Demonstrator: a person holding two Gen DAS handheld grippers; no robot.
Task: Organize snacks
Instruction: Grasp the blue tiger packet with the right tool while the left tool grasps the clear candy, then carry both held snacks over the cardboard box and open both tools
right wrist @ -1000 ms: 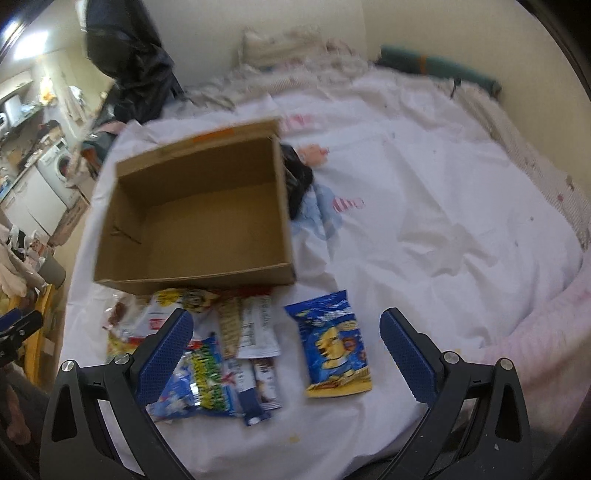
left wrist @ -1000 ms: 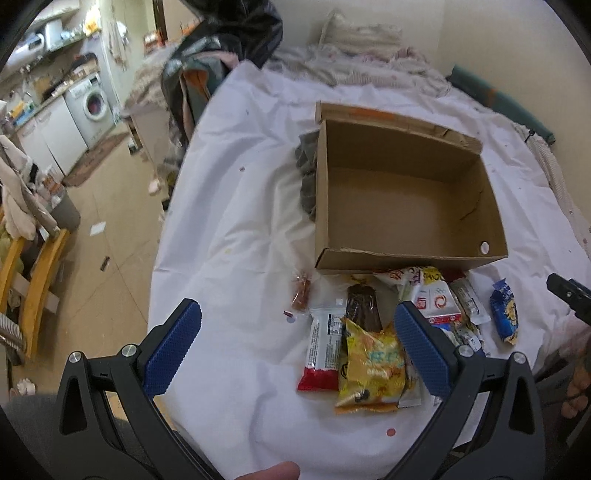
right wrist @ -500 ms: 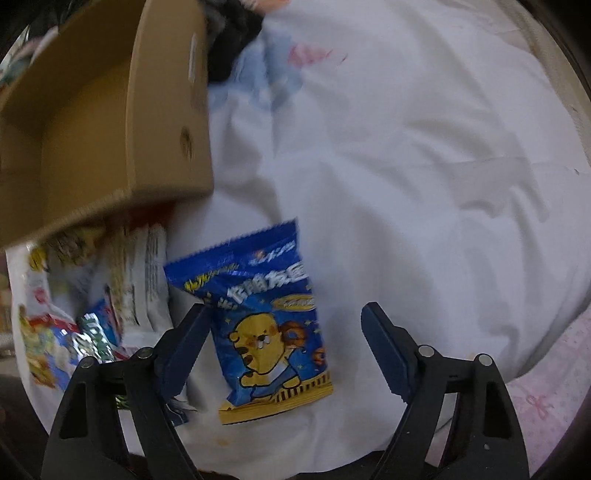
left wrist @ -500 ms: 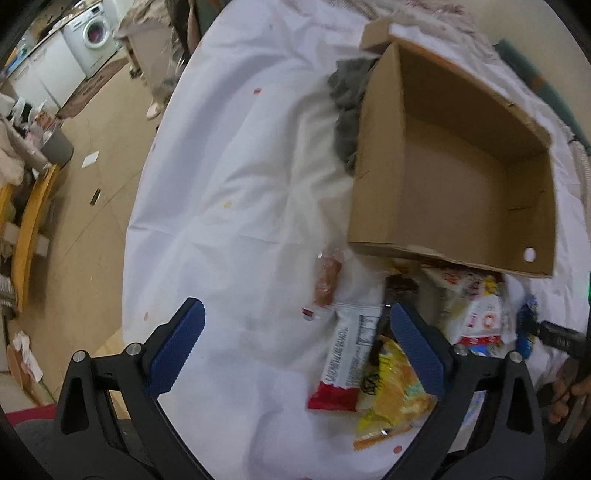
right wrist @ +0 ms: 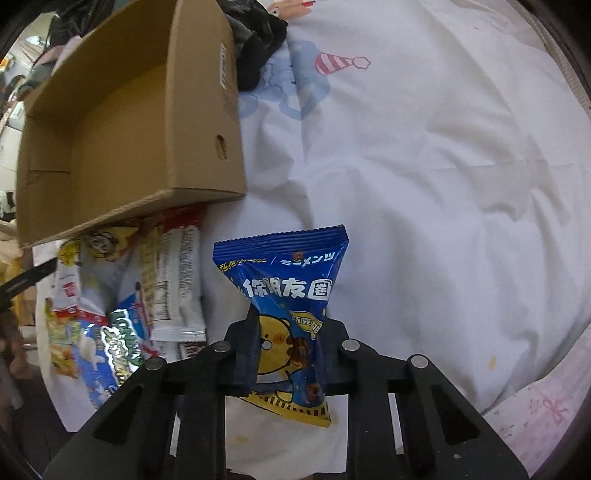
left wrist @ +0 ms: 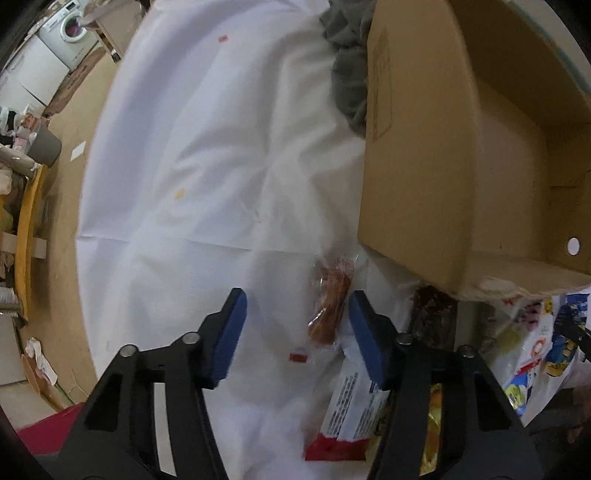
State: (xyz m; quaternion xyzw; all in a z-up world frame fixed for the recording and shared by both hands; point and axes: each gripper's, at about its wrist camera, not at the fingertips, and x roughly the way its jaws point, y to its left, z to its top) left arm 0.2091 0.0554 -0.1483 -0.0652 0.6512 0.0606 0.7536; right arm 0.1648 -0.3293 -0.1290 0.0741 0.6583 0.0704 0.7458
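Note:
My right gripper (right wrist: 290, 323) is shut on a blue snack bag (right wrist: 284, 280) with a yellow bear. The bag is pinched and crumpled between the pads, and the jaws are still closing. My left gripper (left wrist: 295, 301) points down at the white sheet, jaws closing. A small clear packet of orange snack (left wrist: 330, 299) lies between the pads, close to the right one, and the left pad stands apart from it. An open cardboard box (left wrist: 406, 177) (right wrist: 199, 122) sits just behind. A pile of snack packets (right wrist: 129, 295) (left wrist: 354, 402) lies in front of the box.
A grey cloth (left wrist: 347, 74) is bunched against the box's far corner; in the right wrist view it is a dark cloth (right wrist: 258, 48). The bed's left edge drops to a floor with a washing machine (left wrist: 70, 26). White sheet (right wrist: 424, 166) spreads to the right of the box.
Both grippers sank toward the bed. The right jaws closed on the blue bag and crumpled it. The left jaws narrowed around the small orange packet.

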